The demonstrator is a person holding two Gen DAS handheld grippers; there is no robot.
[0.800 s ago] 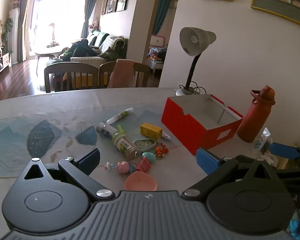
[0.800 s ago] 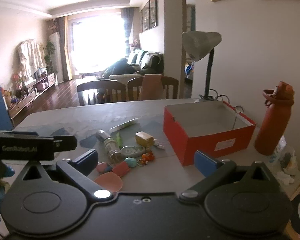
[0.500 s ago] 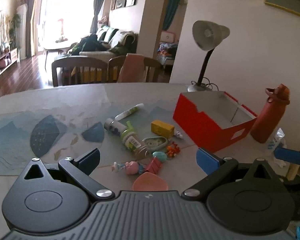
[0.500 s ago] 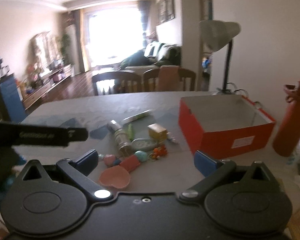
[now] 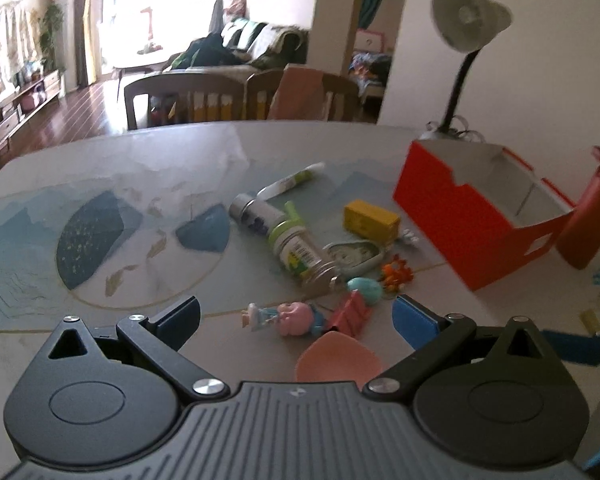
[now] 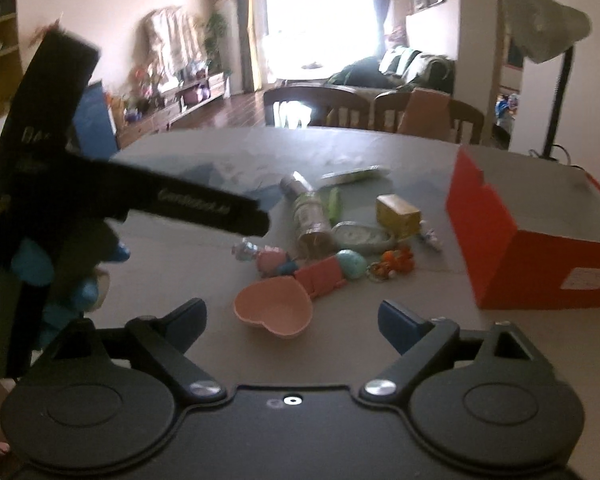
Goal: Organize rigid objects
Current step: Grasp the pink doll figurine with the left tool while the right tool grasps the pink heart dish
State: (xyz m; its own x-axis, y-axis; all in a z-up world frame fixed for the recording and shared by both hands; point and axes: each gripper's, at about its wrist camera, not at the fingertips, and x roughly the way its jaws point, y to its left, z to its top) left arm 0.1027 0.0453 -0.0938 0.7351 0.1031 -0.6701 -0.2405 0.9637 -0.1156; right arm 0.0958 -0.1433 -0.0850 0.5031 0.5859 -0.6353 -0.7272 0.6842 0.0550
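Both tools hang above the near edge of the worktop (image 5: 100, 168), a pale surface under a mat printed with blue-green mountains and fish. The left gripper (image 5: 296, 314) is released, its blue pads spread wide with nothing between them; the right gripper (image 6: 292, 316) is likewise released and empty.

The clutter lies in a loose heap straight ahead of both. Nearest is the pink heart-shaped plastic dish (image 6: 275, 309), sitting at twelve o'clock from the right gripper, squarely in the gap between its pads, with its point facing that gripper. From the left gripper the same dish (image 5: 337, 357) lies at about one o'clock, partly hidden behind the tool's body. My judgement is that the right hand is the better placed for it.

Beyond the dish come a red ribbed plastic block (image 6: 323, 277), a small pink pig figurine (image 5: 290, 317) lying on its side, a teal egg-shaped toy (image 6: 352, 264) and a green-capped clear jar (image 5: 300, 254) lying down, its long axis running roughly from eleven to five o'clock. A yellow rectangular box (image 5: 371, 220) sits farther back.

The open red cardboard box (image 6: 532, 248), the likely destination, stands at two o'clock, well apart from the heap. A dark red flask (image 5: 590, 220) stands just beside it, and a grey desk lamp (image 5: 466, 40) rises behind. Dining chairs and a bright living room fill the background.
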